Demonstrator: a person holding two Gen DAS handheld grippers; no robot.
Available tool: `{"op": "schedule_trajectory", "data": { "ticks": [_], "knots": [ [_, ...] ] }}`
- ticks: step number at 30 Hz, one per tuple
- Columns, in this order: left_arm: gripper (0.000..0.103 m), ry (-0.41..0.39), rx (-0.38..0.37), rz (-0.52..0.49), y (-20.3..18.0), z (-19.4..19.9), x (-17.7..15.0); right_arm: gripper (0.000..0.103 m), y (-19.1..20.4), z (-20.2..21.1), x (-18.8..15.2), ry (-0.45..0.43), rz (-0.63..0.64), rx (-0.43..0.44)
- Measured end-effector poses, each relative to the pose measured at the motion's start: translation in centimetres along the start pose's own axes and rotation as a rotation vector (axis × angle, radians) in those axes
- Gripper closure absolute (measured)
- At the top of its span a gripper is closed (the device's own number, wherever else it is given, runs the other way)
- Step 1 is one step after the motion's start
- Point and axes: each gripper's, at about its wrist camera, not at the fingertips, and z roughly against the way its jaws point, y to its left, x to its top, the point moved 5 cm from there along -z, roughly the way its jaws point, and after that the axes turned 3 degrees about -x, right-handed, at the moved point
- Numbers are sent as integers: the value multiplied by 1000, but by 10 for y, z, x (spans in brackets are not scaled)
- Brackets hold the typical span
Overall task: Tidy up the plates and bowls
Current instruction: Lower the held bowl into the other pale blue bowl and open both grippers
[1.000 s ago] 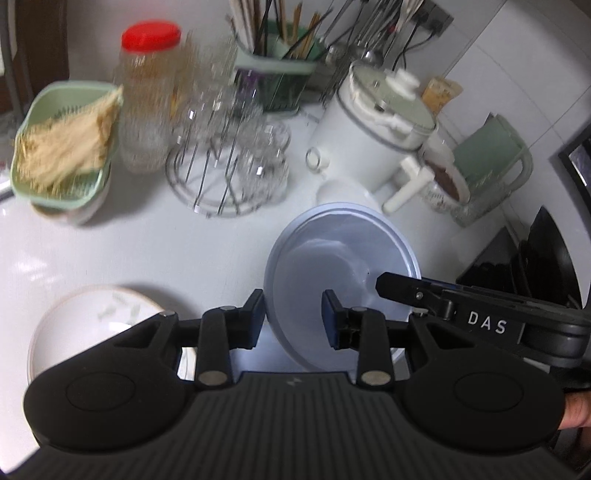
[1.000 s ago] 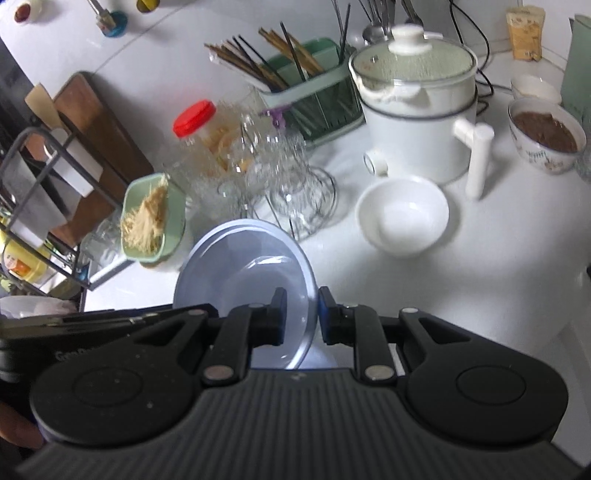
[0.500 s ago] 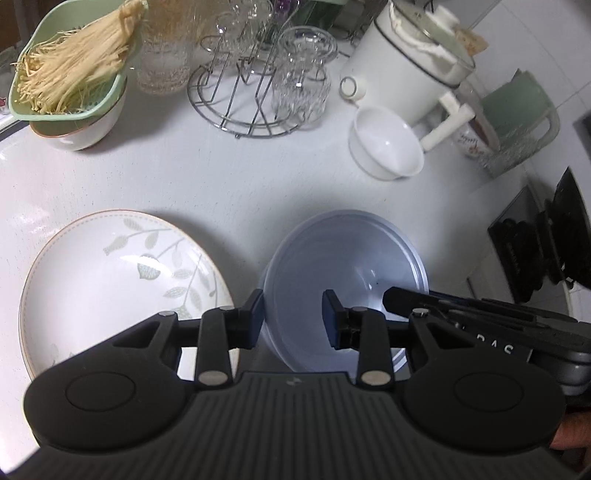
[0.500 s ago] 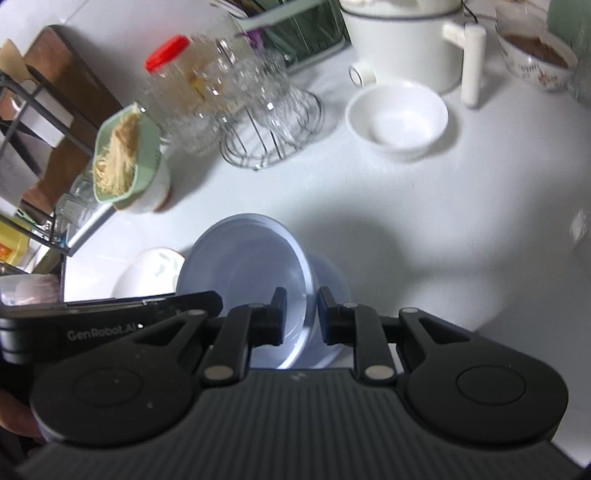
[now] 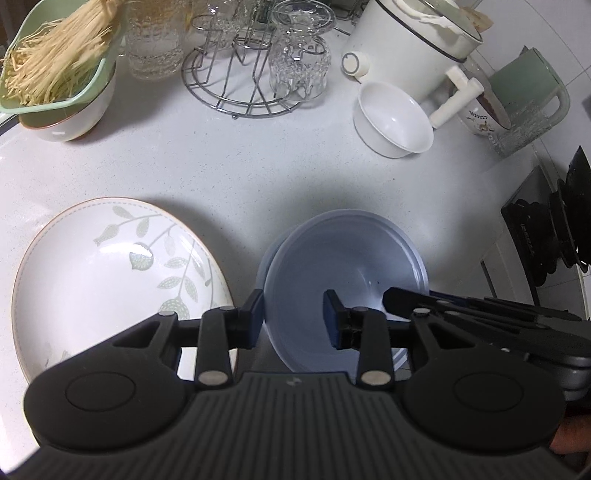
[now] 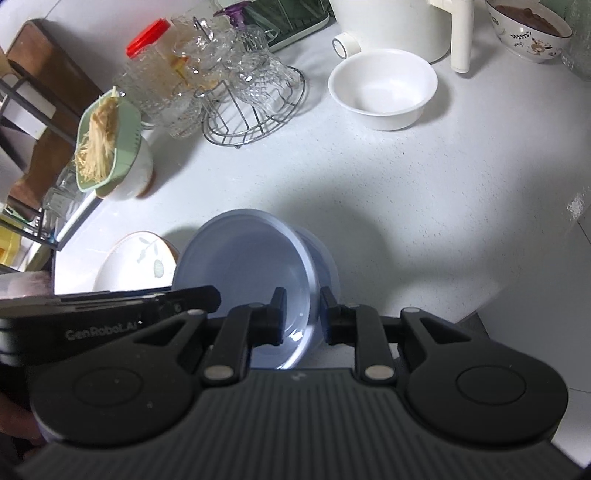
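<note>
A pale blue bowl (image 5: 343, 258) (image 6: 243, 258) hangs tilted just above the white counter, over a second blue dish (image 6: 325, 258) beneath it. My left gripper (image 5: 293, 314) straddles its left rim with a wide gap between the fingers. My right gripper (image 6: 302, 314) straddles its right rim, fingers set close around the wall. A large white plate with a leaf pattern (image 5: 110, 273) (image 6: 136, 262) lies flat to the left. A small white bowl (image 5: 393, 118) (image 6: 384, 88) stands farther back.
A wire rack of glasses (image 5: 258, 62) (image 6: 240, 92), a green strainer of noodles on a bowl (image 5: 59, 74) (image 6: 107, 144), a white pot (image 5: 410, 44), a patterned bowl (image 6: 528, 33) and a green jug (image 5: 528, 92) line the back. A black stove (image 5: 546, 236) lies at the right.
Both grippers have carried the blue bowl down and toward the near counter edge, beside the leaf plate. The left gripper's fingers have spread slightly wider.
</note>
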Motion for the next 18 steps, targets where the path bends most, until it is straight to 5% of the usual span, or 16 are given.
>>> {"op": "schedule_trajectory", "data": {
  "ticks": [3, 18],
  "knots": [
    [48, -27, 12, -4, -1, 7, 1, 80, -1, 6, 2, -15, -4, -4],
    [48, -204, 5, -81, -25, 78, 14, 80, 5, 72, 25, -205, 22, 13]
  ]
}}
